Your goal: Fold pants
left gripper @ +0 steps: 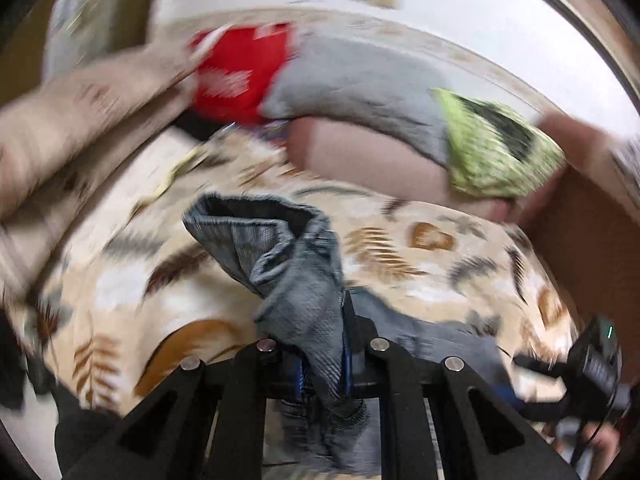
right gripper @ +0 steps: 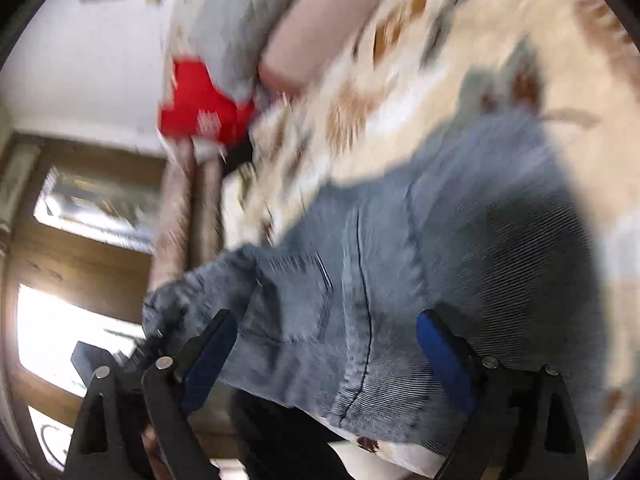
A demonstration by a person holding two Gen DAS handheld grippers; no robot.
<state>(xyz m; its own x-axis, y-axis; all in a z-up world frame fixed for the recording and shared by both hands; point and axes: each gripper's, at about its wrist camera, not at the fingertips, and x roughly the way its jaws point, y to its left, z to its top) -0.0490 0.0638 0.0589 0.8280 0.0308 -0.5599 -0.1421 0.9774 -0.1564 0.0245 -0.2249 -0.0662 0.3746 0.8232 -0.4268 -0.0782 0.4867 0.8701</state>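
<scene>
Both views are bright and evenly lit, and both are smeared by motion blur. In the left wrist view the blur is heaviest toward the rim: the red cushion (left gripper: 240,76) and the leaf-print bedspread (left gripper: 400,248) streak sideways, while the bunched denim pants (left gripper: 296,280) near the centre keep their weave fairly crisp. In the right wrist view daylight pours through a window (right gripper: 64,328) at lower left and blows out to pure white; the bedspread (right gripper: 500,40) washes pale, and the pants (right gripper: 520,248) darken into soft shadow on the right. Fisheye distortion bends every edge, and black vignette fills the corners.
</scene>
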